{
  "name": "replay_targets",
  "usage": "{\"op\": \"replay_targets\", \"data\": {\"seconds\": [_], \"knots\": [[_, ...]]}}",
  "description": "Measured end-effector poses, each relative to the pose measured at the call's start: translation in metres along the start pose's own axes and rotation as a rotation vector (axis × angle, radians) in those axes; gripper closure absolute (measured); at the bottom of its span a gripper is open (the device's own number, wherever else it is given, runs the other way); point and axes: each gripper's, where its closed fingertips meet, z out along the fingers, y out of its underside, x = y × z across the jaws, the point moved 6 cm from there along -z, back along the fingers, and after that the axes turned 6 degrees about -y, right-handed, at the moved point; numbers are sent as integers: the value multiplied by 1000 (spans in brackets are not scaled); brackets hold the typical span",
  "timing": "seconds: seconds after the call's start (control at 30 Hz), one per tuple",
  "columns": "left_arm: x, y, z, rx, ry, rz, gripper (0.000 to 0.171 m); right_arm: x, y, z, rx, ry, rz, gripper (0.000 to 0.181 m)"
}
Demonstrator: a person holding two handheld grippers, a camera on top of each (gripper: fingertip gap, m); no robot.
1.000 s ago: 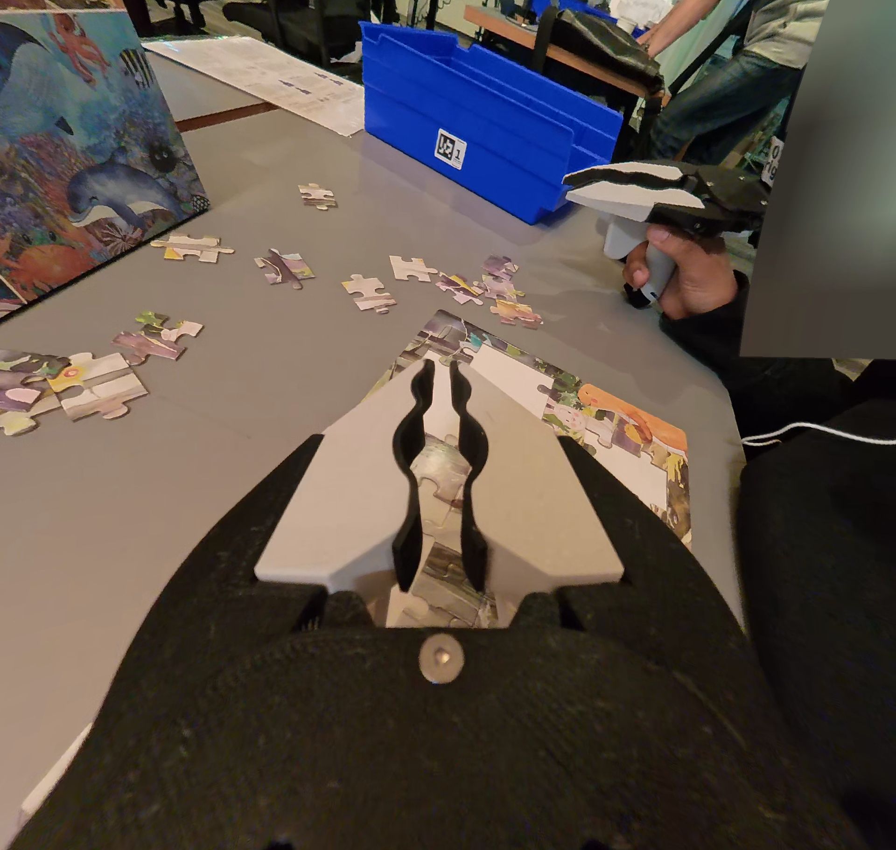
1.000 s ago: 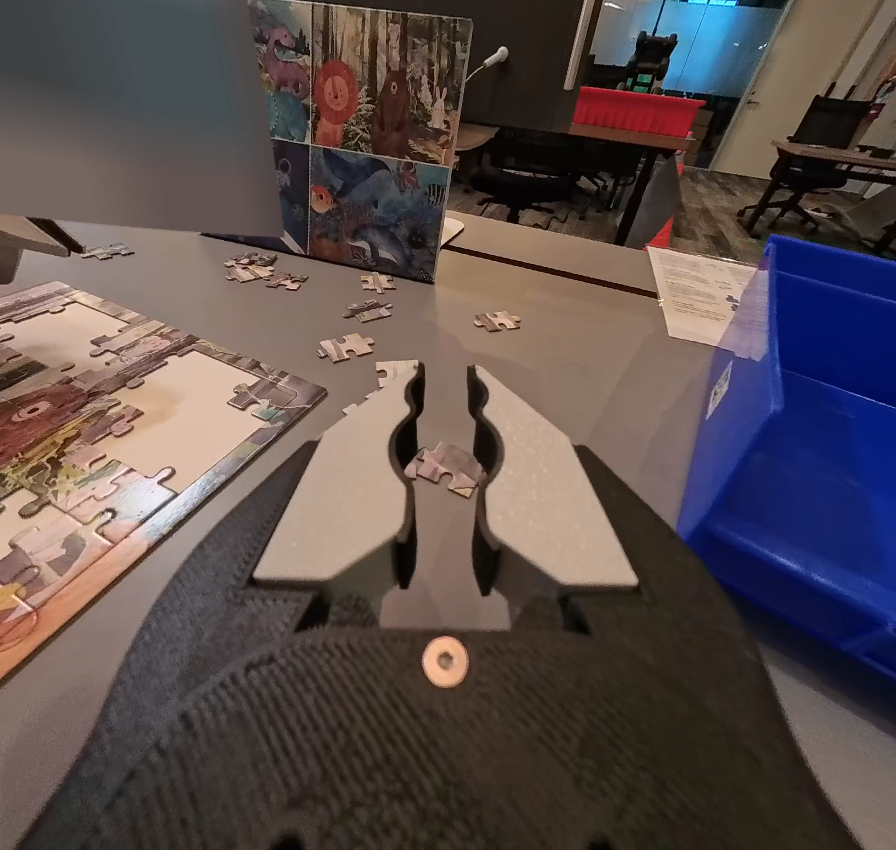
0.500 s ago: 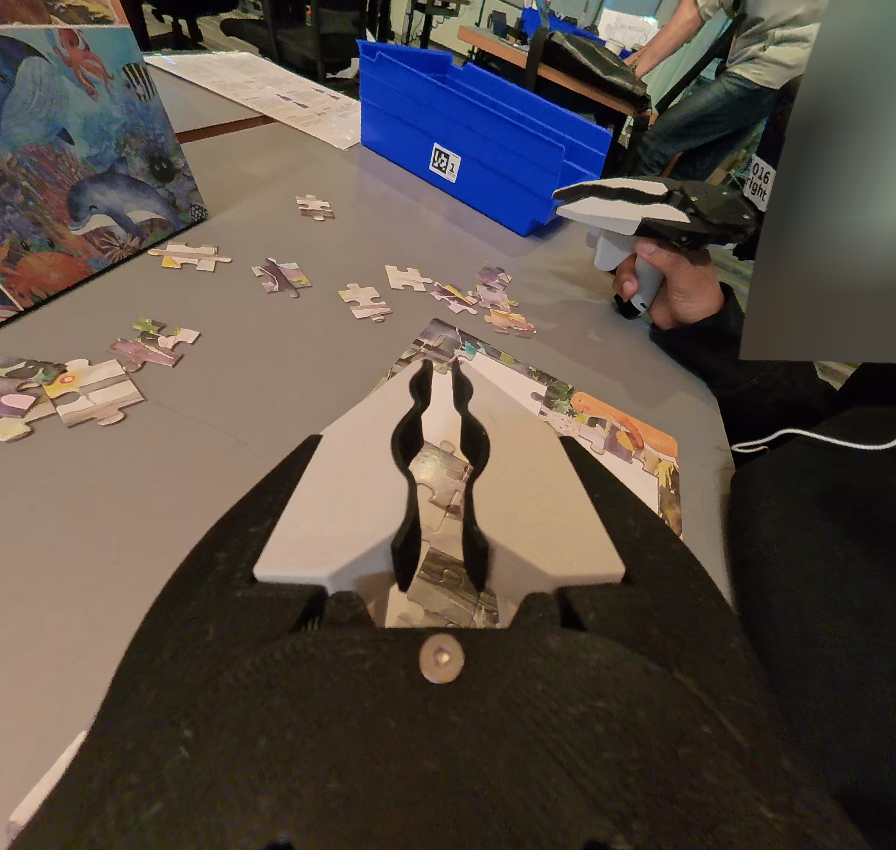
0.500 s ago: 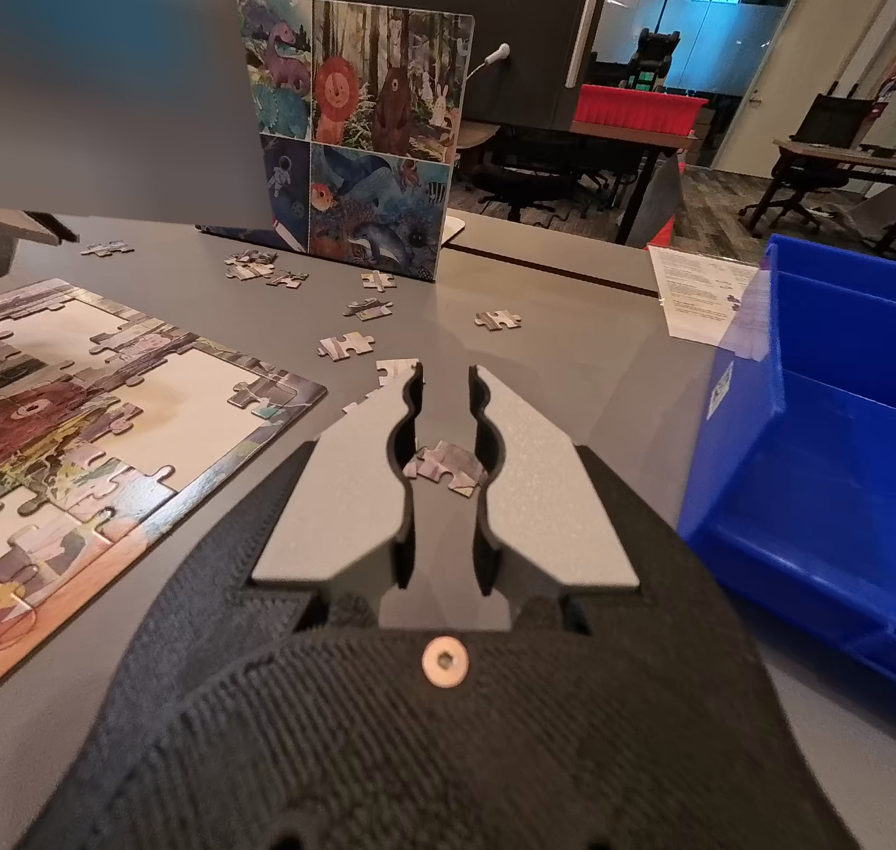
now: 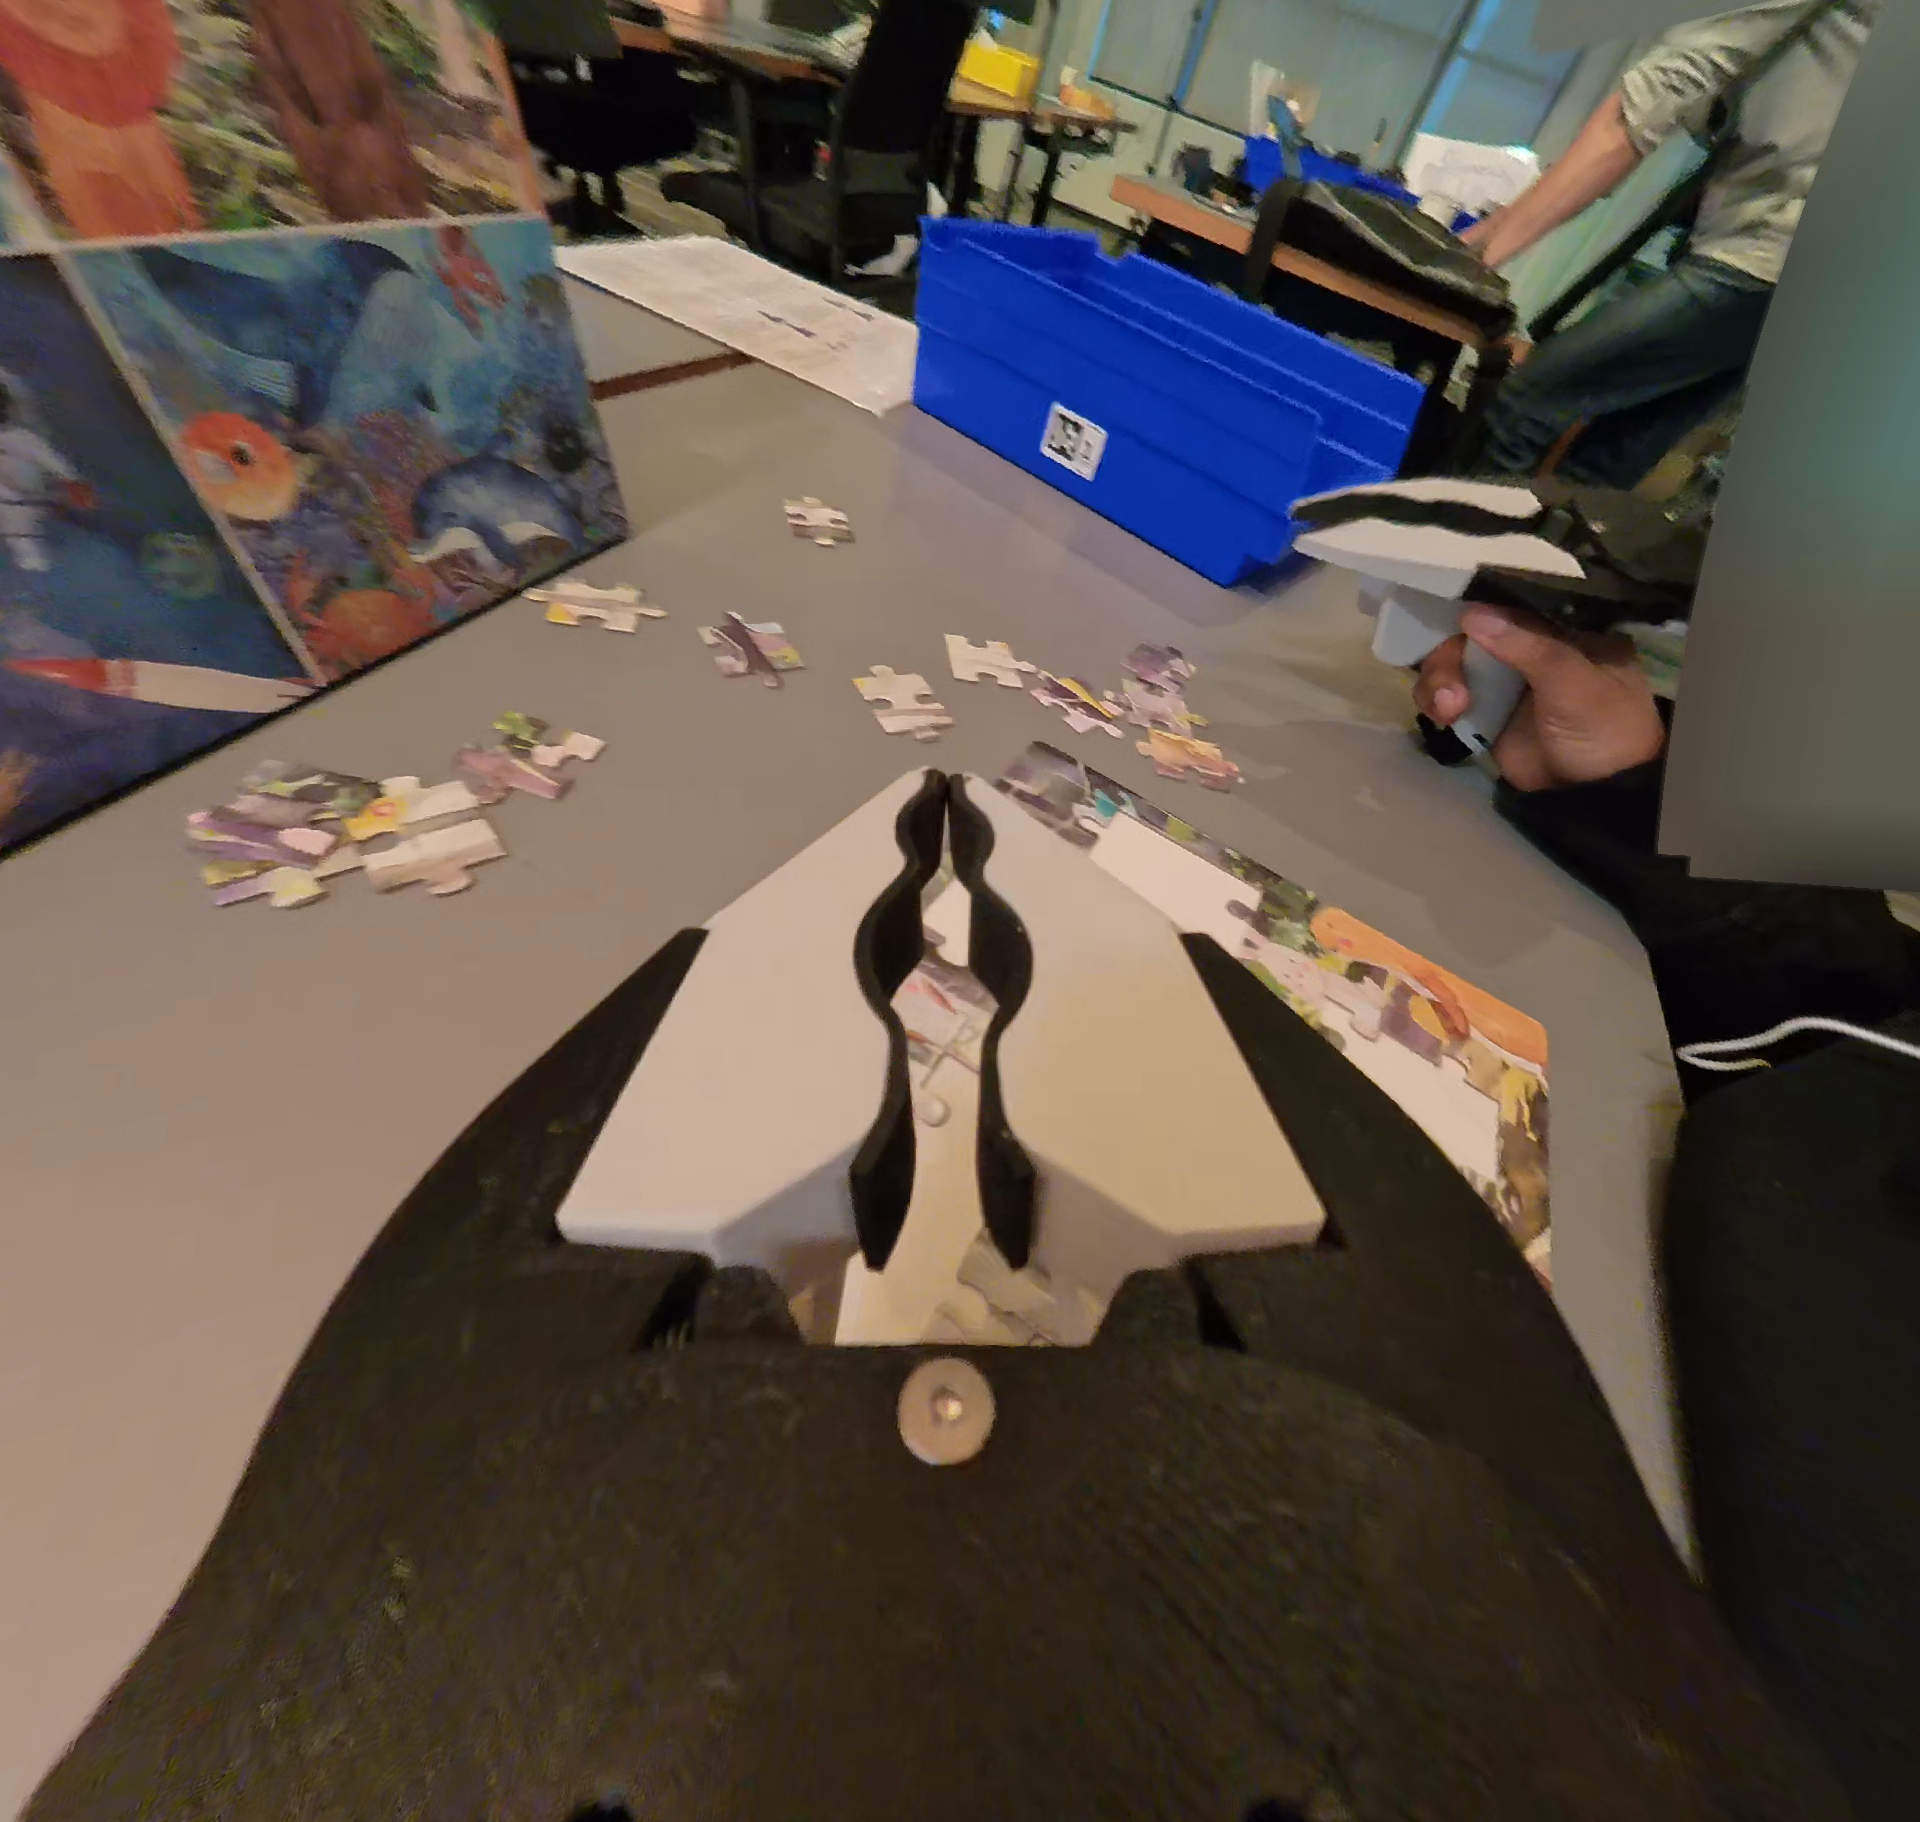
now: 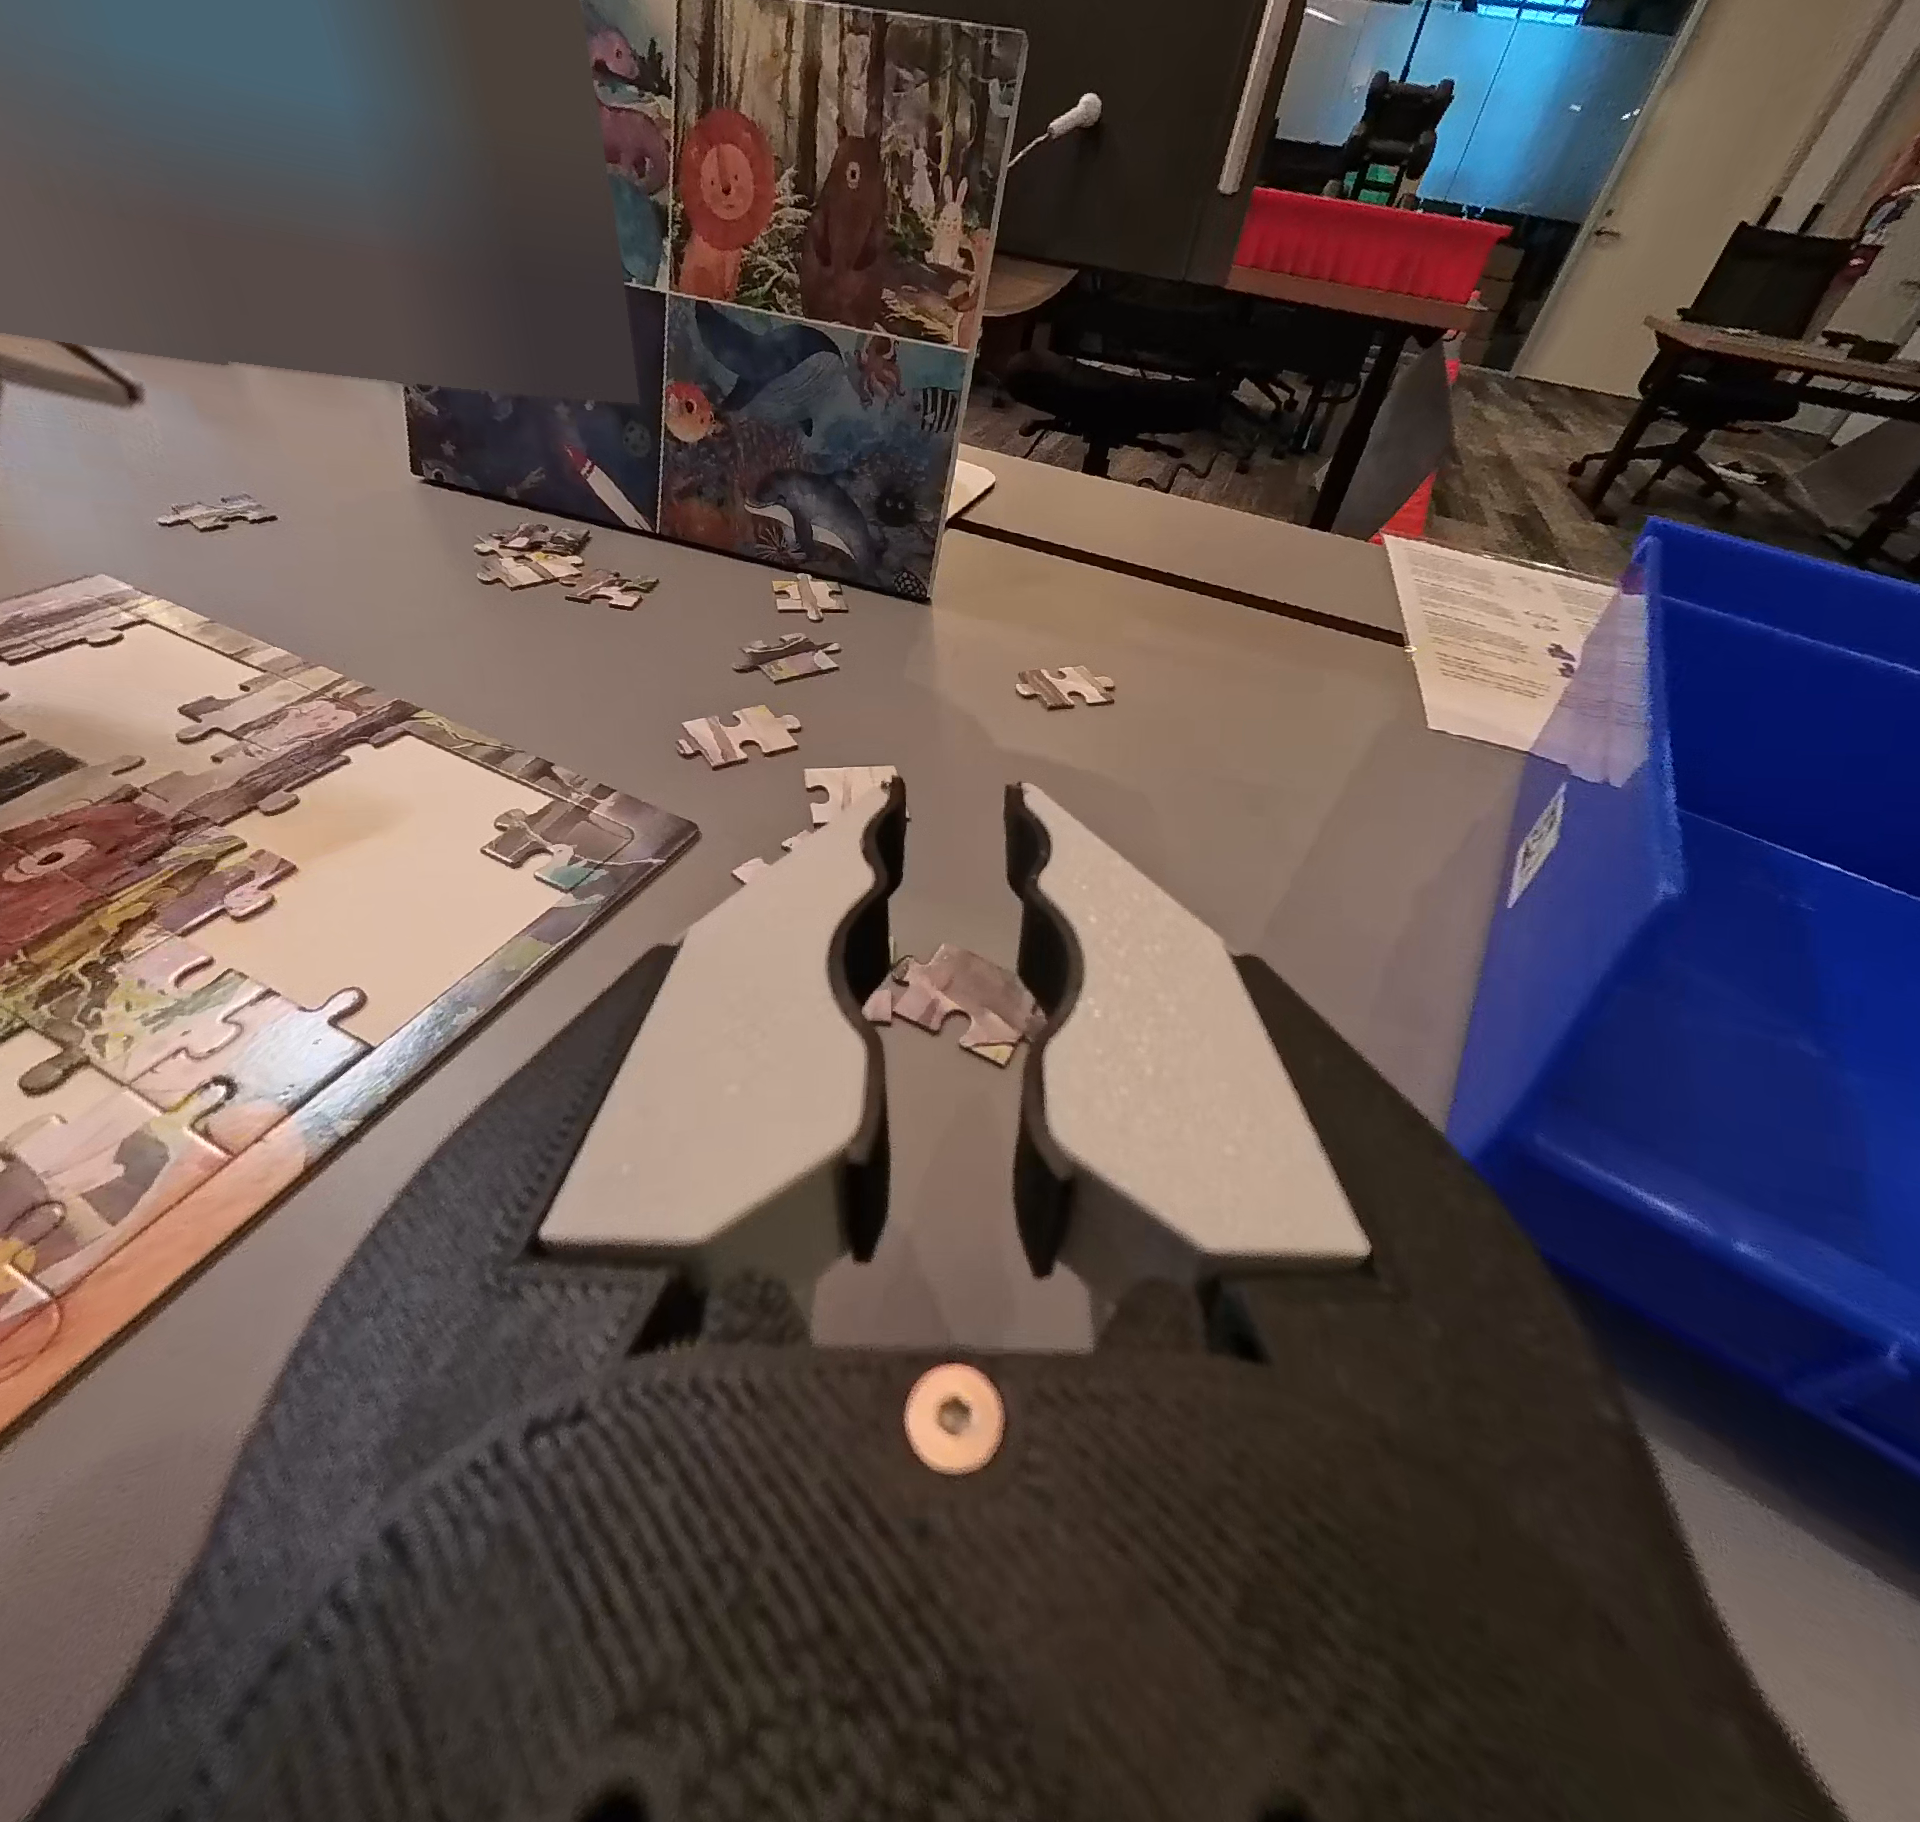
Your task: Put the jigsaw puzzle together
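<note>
Right wrist view: right gripper [image 6: 953,804] parted and empty above a loose puzzle piece [image 6: 958,1010] lying on the table [image 6: 1195,816] between its fingers. Left gripper [image 5: 948,785], tips touching, hangs empty over the half-built puzzle board [image 5: 1382,1034].

Both wrist cameras look forward, low over the grey table [image 5: 312,1097], sharing the puzzle board [image 6: 436,837].

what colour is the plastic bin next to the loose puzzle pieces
Bright blue: the open plastic storage bin, seen best in the left wrist view.
</note>
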Motion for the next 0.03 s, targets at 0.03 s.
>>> {"op": "replay_targets", "data": {"seconds": [0.03], "knots": [[-4, -2, -3, 13, -16, -5, 171, 0, 0, 0, -1, 0, -1, 164]]}}
